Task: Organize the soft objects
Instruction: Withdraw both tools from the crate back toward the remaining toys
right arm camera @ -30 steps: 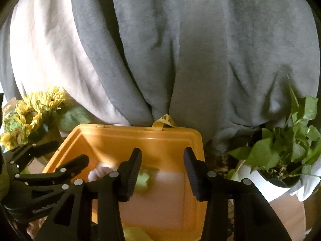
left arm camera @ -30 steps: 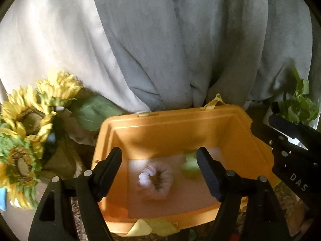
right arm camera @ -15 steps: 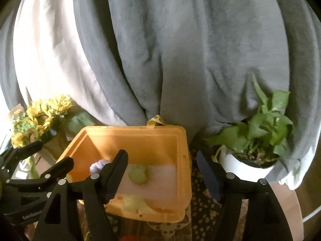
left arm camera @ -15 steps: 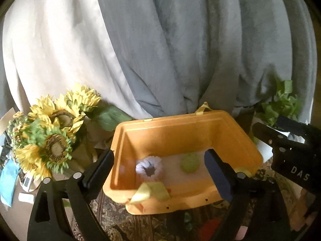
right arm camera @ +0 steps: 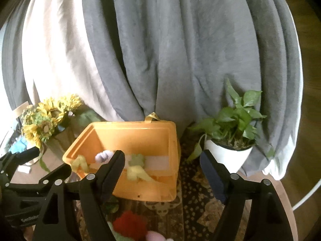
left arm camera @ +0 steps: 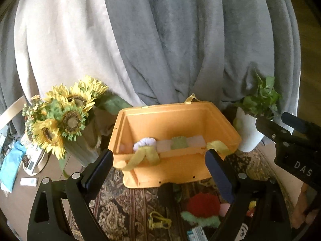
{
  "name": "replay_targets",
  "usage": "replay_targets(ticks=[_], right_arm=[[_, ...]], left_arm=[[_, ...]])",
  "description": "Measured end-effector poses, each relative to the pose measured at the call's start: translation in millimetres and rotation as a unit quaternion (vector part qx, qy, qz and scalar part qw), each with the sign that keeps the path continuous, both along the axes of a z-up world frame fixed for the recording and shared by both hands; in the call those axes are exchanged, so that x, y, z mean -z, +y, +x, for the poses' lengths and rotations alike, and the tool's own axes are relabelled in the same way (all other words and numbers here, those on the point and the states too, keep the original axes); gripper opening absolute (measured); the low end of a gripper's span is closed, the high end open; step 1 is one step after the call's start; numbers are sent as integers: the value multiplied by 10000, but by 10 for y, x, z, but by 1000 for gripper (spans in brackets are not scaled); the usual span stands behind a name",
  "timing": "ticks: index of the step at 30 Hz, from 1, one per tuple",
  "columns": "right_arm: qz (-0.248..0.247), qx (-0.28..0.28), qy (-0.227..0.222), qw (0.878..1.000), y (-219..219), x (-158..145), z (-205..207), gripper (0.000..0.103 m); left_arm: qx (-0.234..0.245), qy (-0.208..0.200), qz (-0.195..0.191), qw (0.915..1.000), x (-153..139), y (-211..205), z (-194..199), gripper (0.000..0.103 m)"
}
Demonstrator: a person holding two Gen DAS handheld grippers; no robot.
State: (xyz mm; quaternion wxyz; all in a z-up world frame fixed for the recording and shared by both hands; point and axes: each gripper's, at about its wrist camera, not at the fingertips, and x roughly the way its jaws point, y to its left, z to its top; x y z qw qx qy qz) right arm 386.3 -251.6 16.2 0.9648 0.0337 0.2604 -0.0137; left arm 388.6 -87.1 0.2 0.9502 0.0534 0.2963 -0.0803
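Note:
An orange bin [left arm camera: 176, 168] stands on a patterned rug, also in the right wrist view [right arm camera: 144, 188]. Inside lie a white-lilac scrunchie [left arm camera: 144, 142] and a green soft item [left arm camera: 179, 142]; both also show in the right wrist view, scrunchie [right arm camera: 103, 155] and green item [right arm camera: 136, 159]. A red fluffy item [left arm camera: 202, 201], a mint one [left arm camera: 200, 220] and a pink one [left arm camera: 224, 207] lie on the rug in front of the bin. My left gripper [left arm camera: 158, 170] is open and empty, in front of the bin. My right gripper [right arm camera: 162, 172] is open and empty.
A sunflower bouquet [left arm camera: 66, 116] stands left of the bin. A potted plant in a white pot [right arm camera: 228, 152] stands right of it. Grey and white curtains [left arm camera: 160, 40] hang behind. Yellow ribbon [left arm camera: 144, 156] drapes over the bin's front rim. Small items lie on the floor at the left.
Both grippers pulled back and up from the bin and opened wider. The scrunchie and green item stay inside. The rug with loose soft items came into view.

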Motion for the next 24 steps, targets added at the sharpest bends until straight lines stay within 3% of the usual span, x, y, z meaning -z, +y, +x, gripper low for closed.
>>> replay_targets(ticks=[14,24], right_arm=[[128,190,92,9997,-53,54,-594,78],[396,530,335,9972,-204,277,-920,78]], left_arm=[[144,219,-62,9996,77,-22,-517,94],[265,495,4,9984,292,-133,-746,94]])
